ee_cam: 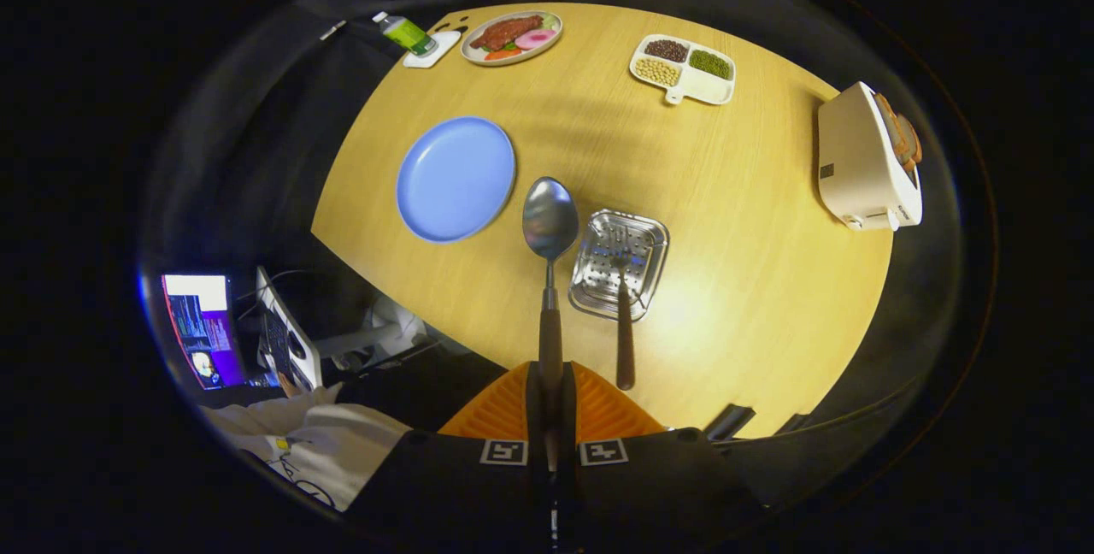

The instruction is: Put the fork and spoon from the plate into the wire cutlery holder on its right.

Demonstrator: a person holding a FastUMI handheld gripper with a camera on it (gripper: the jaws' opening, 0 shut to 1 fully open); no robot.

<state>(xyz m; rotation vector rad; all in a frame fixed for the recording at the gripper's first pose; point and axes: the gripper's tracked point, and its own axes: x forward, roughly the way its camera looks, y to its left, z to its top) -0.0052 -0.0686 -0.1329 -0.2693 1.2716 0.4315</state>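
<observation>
the claw is clamped on the spoon handle — bowl held above the tabletop, between the blue plate and the wire holder, where the fork stands.

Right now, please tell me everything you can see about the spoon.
The spoon has a shiny metal bowl, a thin metal neck and a dark handle. The gripper is shut on the handle, both fingers pressing it, so the spoon points straight ahead with its bowl above the wooden table. The bowl appears between the blue plate and the wire cutlery holder.
</observation>
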